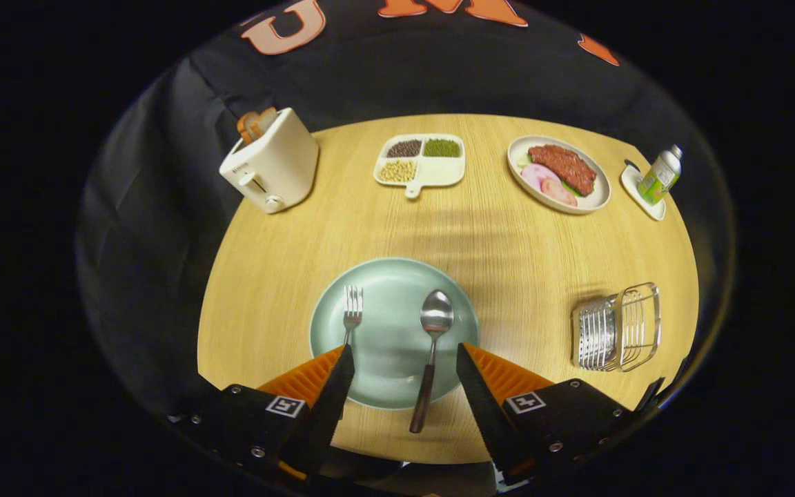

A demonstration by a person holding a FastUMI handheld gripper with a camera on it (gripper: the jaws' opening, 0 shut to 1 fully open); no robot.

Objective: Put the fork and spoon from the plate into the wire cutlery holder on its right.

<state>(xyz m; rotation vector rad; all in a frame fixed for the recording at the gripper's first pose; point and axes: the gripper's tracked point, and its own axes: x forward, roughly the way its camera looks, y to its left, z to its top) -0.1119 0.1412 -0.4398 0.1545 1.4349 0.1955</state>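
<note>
A pale green plate (397, 283) lies on the round wooden table, just ahead of my fingers. A fork (352, 309) rests on its left side, tines pointing away, its handle running under my left fingertip. A spoon (433, 345) lies right of the plate's middle, its dark handle reaching over the near rim between my fingers. The wire cutlery holder (618, 326) stands to the right of the plate. My gripper (404, 351) hovers open over the plate's near half, holding nothing.
At the table's far side stand a white toaster (272, 166) with bread, a divided tray (421, 162) of beans, a plate of meat and sliced food (557, 172), and a small bottle (660, 176) on a white dish. Bare wood separates these from the plate.
</note>
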